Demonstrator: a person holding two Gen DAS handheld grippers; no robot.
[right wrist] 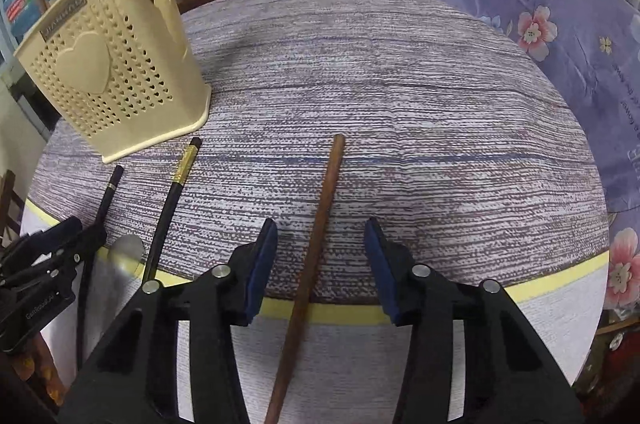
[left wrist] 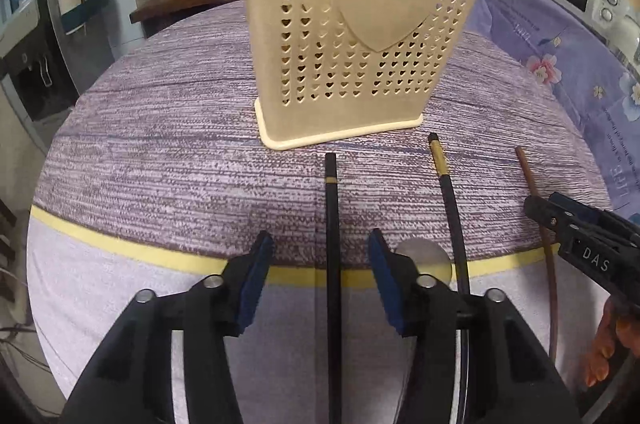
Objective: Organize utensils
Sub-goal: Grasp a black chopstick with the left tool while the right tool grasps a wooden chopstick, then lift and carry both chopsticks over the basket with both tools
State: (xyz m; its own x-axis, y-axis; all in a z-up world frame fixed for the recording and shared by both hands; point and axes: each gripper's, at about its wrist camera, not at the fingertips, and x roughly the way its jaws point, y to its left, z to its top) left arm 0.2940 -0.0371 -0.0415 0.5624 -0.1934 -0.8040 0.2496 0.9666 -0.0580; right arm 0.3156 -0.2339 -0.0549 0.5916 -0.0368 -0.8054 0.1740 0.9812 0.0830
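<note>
Left gripper (left wrist: 320,264) fingers half-open, straddling the black chopstick (left wrist: 331,224) lying on the desk (left wrist: 160,143); pads clear, nothing held. Right gripper (right wrist: 322,256) likewise half-open around the brown chopstick (right wrist: 316,244), not gripped. Gold-banded chopstick (left wrist: 444,179) lies between the two. Cream holder (left wrist: 352,35) stands just beyond the tips, more sticks inside.

Risk: thin round sticks flat on cloth could roll or pivot out as pads close.

Holder label reads "JIANHAO"; right gripper marked "DAS".
</note>
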